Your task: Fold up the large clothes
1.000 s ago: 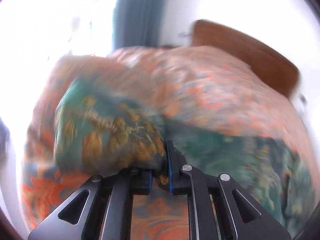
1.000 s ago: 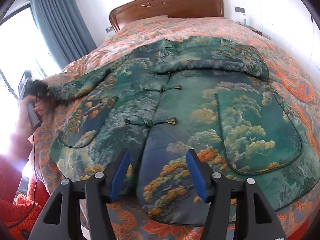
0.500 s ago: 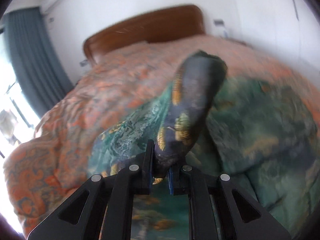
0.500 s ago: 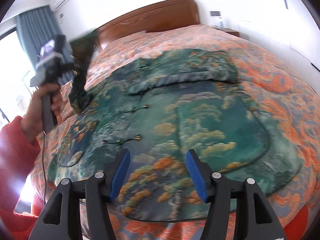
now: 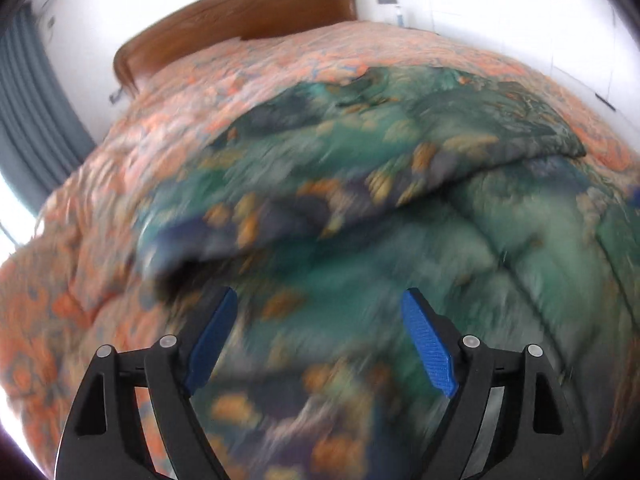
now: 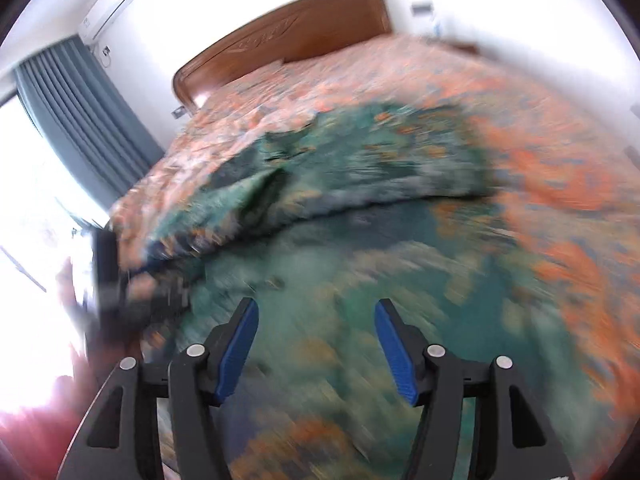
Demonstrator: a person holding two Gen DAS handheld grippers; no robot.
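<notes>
Both my left gripper (image 5: 320, 344) and right gripper (image 6: 316, 350) were spread apart, empty, above the jacket (image 5: 360, 208); its folded sleeve (image 5: 320, 196) ran crosswise just ahead, nearer my left.

**No readable text in either view**

Both wrist views are smeared by motion blur, and no letters, numbers, brand marks or signs can be read anywhere. The wooden headboard (image 6: 288, 40) carries a carved ornament in its middle, too blurred to tell whether it is lettering. The wall air conditioner (image 6: 116, 0) shows no legible marking.
</notes>
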